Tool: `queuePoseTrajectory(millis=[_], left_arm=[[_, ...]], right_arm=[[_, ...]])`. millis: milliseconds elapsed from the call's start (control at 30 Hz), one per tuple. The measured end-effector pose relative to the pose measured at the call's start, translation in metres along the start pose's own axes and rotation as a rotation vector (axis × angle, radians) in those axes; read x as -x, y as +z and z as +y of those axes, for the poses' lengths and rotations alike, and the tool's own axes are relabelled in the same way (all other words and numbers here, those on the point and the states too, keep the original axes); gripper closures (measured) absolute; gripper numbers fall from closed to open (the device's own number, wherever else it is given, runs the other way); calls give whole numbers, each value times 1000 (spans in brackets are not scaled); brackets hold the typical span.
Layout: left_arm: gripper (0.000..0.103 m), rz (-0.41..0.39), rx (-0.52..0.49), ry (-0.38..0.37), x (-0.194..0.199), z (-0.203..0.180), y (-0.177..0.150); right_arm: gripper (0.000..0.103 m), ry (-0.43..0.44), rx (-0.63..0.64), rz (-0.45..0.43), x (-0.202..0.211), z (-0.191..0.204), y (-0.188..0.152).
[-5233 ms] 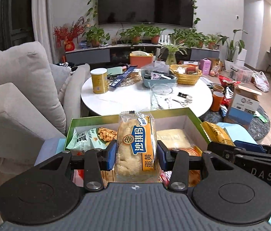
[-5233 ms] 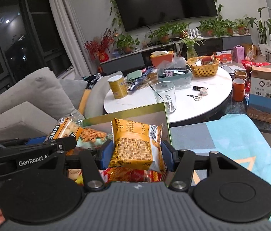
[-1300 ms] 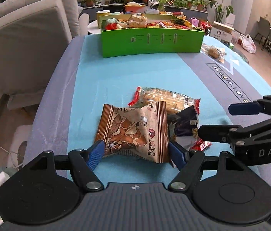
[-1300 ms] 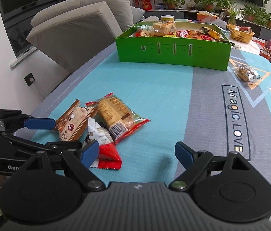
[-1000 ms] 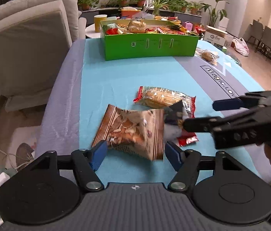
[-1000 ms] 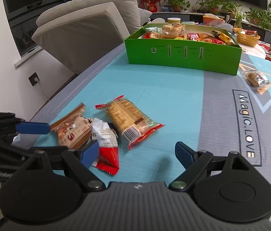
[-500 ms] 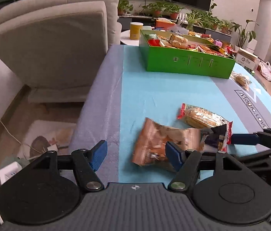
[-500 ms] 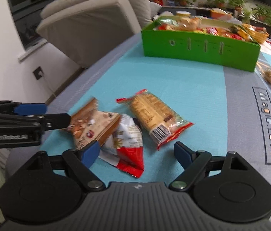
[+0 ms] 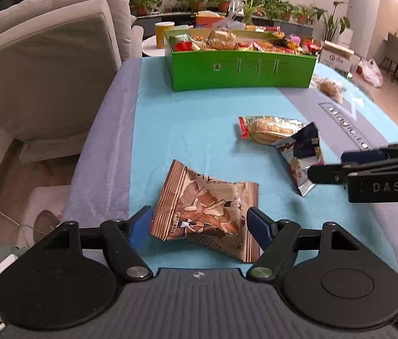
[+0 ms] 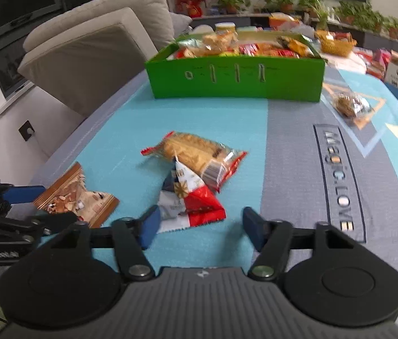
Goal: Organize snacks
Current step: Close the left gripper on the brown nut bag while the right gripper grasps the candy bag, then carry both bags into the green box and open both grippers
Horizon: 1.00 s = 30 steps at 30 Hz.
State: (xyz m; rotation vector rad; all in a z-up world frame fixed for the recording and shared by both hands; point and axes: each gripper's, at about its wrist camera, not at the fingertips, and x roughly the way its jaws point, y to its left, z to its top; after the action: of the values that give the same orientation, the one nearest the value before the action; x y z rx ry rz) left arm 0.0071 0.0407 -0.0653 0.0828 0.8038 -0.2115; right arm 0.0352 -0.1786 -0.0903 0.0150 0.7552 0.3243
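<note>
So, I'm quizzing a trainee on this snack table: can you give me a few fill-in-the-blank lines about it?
1. The box full of snacks at the far end is ____ in colour.
2. The packet between the left gripper's open jaws is mostly ____.
3. The red-and-white packet lies partly ____ the biscuit packet.
4. The loose packet beside the box lies on its ____ side.

Missing: green; brown; under; right

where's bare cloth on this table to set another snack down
Bare: the wide turquoise strip between the green box and the biscuit pack, and the grey band beside the printed lettering. Crowded: the near left, where brown pack, red-and-white pack and both grippers sit.
</note>
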Motion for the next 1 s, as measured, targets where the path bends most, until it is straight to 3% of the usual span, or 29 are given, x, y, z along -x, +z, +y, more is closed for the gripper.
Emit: queuePoseTrajectory(millis=[367, 400, 433, 467, 567, 1000], left_arm=[[22, 15, -5, 28, -15, -10, 2], [22, 13, 8, 22, -16, -8, 3], [25, 12, 23, 12, -17, -7, 3], [26, 11, 41, 0, -17, -5, 3], [46, -6, 66, -4, -13, -5, 7], [47, -130, -10, -36, 17, -38, 46]], right_arm=[[28, -6, 39, 18, -27, 7, 11], [31, -13, 42, 12, -27, 7, 11], [41, -19, 42, 5, -26, 6, 10], [42, -26, 38, 2, -25, 4, 11], [44, -11, -1, 14, -21, -5, 13], [44, 13, -52, -111, 25, -35, 39]])
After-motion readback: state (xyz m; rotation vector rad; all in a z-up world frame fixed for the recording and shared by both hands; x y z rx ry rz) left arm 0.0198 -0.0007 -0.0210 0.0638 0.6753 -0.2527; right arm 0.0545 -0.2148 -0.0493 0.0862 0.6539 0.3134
